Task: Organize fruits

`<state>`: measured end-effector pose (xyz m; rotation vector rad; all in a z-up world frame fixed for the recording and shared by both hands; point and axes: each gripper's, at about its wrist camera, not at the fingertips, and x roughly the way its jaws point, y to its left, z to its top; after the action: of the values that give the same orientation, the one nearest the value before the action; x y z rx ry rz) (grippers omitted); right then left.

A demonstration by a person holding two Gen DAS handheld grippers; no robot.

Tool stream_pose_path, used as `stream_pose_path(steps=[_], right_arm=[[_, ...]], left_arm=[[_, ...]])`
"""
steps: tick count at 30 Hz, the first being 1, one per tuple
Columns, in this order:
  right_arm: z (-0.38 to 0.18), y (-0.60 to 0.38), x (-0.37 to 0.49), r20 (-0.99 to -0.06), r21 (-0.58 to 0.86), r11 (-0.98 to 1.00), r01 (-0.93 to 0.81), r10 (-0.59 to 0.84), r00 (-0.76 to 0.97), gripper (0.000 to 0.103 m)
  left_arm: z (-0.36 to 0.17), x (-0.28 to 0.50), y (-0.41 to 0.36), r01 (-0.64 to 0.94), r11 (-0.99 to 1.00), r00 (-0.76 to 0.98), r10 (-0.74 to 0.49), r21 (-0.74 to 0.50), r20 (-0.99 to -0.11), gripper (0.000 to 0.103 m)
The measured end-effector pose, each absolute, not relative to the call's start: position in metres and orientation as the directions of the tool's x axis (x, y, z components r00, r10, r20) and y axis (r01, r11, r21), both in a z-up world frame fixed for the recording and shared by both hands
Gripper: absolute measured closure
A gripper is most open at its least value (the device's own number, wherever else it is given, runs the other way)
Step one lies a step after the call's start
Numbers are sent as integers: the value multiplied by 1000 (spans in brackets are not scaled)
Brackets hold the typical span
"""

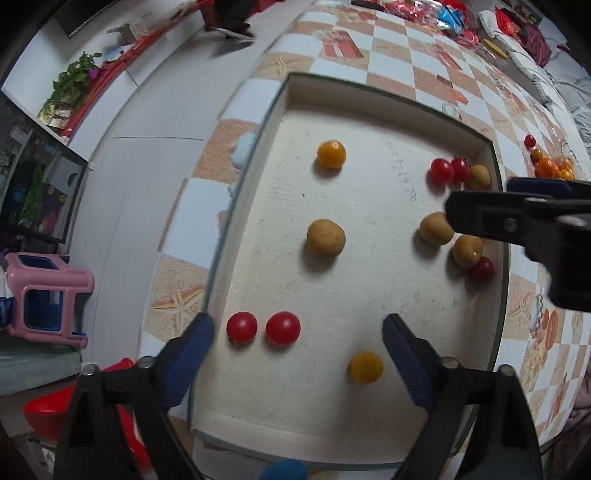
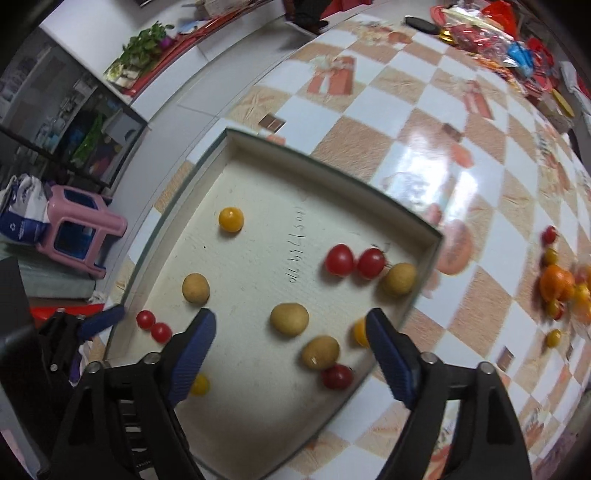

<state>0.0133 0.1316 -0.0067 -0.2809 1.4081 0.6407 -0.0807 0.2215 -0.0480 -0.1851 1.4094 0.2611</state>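
Note:
A shallow white tray point(image 1: 369, 88) point(image 2: 332, 173) sits on the checkered table. It holds red cherry tomatoes point(image 1: 242, 327) point(image 2: 339, 259), small yellow fruits point(image 1: 331, 153) point(image 2: 231, 219) and tan round fruits point(image 1: 325, 237) point(image 2: 289, 319). My left gripper point(image 1: 299, 339) is open and empty above the tray's near left part, with two red tomatoes between its fingers. My right gripper point(image 2: 291, 332) is open and empty above the tray's right side, over tan fruits. It shows in the left wrist view point(image 1: 517, 218) at the right. A loose pile of fruit point(image 2: 561, 288) point(image 1: 550, 166) lies on the table beyond the tray.
The table edge runs along the tray's left side, with the floor and a pink stool point(image 1: 48, 295) point(image 2: 77, 229) below. Red and blue packages point(image 1: 443, 18) point(image 2: 498, 29) clutter the table's far end.

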Motion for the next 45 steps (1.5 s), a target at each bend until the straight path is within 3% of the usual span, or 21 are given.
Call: stream_pose_path(steps=[2, 3, 6, 7, 15, 24, 28, 45], right_arm=[[3, 122, 13, -968, 192, 819, -541, 249, 33, 1], [8, 117, 12, -968, 196, 826, -529, 250, 32, 0], [22, 105, 6, -969, 199, 834, -515, 247, 25, 0], [28, 101, 3, -971, 191, 835, -516, 239, 27, 0], [52, 71, -20, -984, 159, 874, -459, 176, -6, 0], [87, 57, -40, -987, 130, 882, -453, 157, 22, 0], [93, 53, -46, -987, 126, 884, -449, 157, 32, 0], [97, 64, -46, -991, 102, 845, -524, 132, 21, 0]], left_arm=[[-39, -82, 218, -287, 958, 150, 69, 23, -986, 9], [-36, -83, 217, -289, 957, 153, 63, 17, -986, 9], [-27, -84, 212, -285, 958, 149, 64, 20, -987, 8], [-26, -84, 210, -279, 960, 142, 69, 27, -988, 0], [14, -91, 200, -232, 968, 185, 141, 96, -973, 0], [44, -106, 182, -113, 988, 135, 124, 109, -983, 0], [52, -114, 180, -118, 991, 109, 76, 63, -991, 0], [67, -125, 169, -94, 993, 91, 76, 68, -993, 0]])
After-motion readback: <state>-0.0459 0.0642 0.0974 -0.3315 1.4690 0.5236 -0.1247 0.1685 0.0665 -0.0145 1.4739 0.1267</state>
